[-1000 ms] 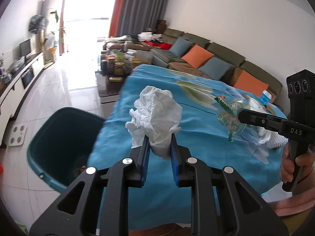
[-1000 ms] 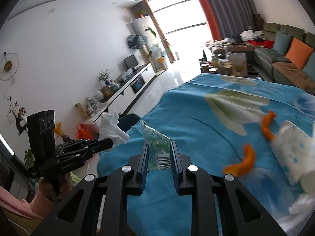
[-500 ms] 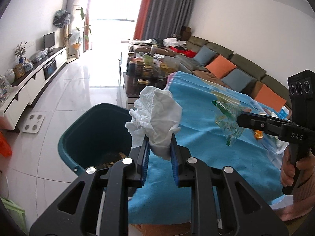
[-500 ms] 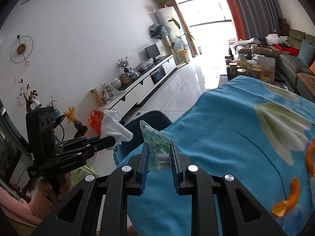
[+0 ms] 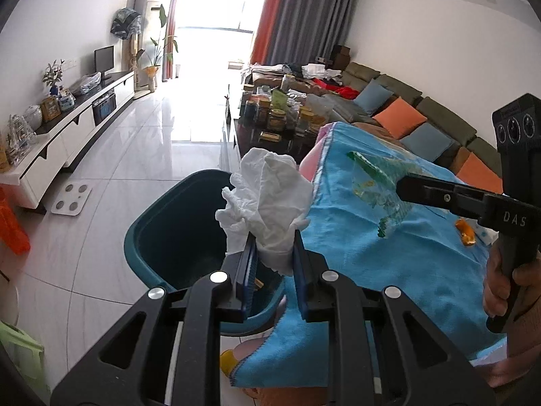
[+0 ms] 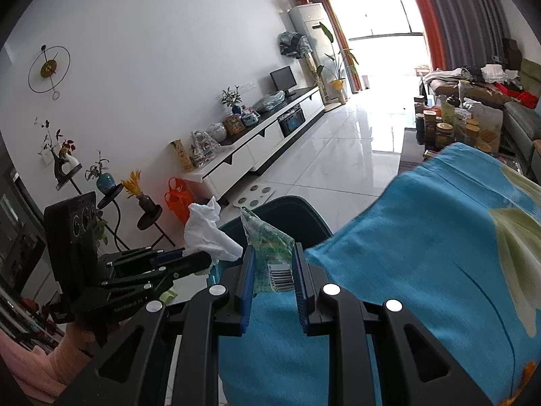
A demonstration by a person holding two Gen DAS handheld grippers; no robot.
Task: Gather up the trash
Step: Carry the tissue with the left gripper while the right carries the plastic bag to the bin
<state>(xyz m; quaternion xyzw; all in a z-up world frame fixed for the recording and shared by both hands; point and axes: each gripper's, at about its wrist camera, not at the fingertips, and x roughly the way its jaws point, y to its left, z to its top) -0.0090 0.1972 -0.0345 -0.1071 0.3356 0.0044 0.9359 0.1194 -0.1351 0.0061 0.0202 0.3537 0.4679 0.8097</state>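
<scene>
My left gripper (image 5: 272, 247) is shut on a crumpled white tissue (image 5: 267, 199), held over the near rim of a dark teal bin (image 5: 175, 237) on the floor. In the right wrist view that same tissue (image 6: 206, 233) shows at the left gripper's tip. My right gripper (image 6: 272, 267) is shut on a clear green-printed plastic wrapper (image 6: 268, 250) with a barcode, at the corner of the blue-covered table (image 6: 422, 237), with the bin (image 6: 287, 213) just beyond. The left wrist view shows the wrapper (image 5: 378, 186) hanging from the right gripper over the cloth.
An orange peel (image 5: 465, 231) lies on the blue cloth (image 5: 389, 257). Beyond the bin are white tiled floor, a bathroom scale (image 5: 71, 199), a low white TV cabinet (image 5: 67, 138), a coffee table crowded with jars (image 5: 277, 118), and a sofa (image 5: 422, 118).
Both grippers have swung left off the table toward the bin, each keeping its piece. The bin now lies right under the tissue, and the wrapper has reached the table's corner.
</scene>
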